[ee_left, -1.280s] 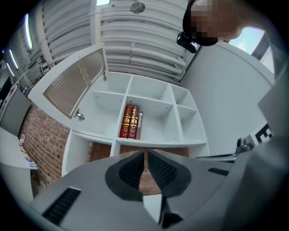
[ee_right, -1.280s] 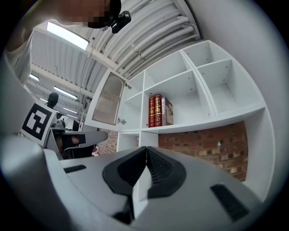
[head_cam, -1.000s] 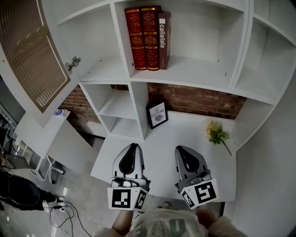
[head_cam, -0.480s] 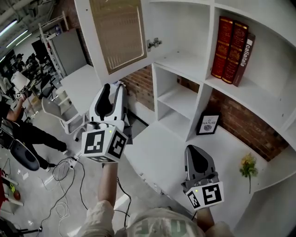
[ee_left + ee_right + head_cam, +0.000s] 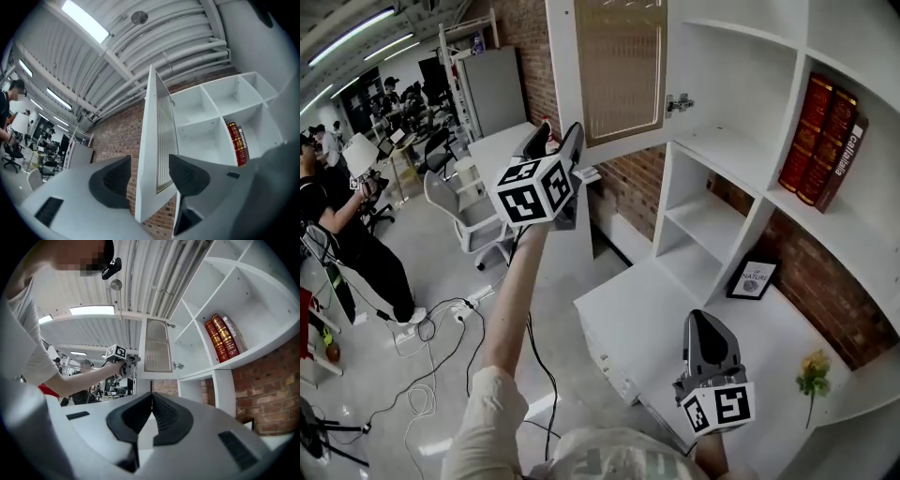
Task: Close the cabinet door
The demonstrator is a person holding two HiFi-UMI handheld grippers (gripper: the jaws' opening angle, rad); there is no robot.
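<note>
Because the cabinet door (image 5: 619, 66) hangs swung wide out from the white shelving, its free edge is the part to catch, and the left claw (image 5: 149, 174) is held high on an outstretched arm with that edge standing between its two pads. The pads are still spreading and do not press on the panel, so I judge this to be the approach before a pinch or a push toward the frame. A second ago this claw sat low over the white surface (image 5: 647, 319) beside its partner, nearly pressed together; it has since come up and out to the door. Further right, the right claw (image 5: 151, 414) waits low over the surface, pressed together on nothing and little changed, while the red books (image 5: 825, 131) stand in their compartment.
</note>
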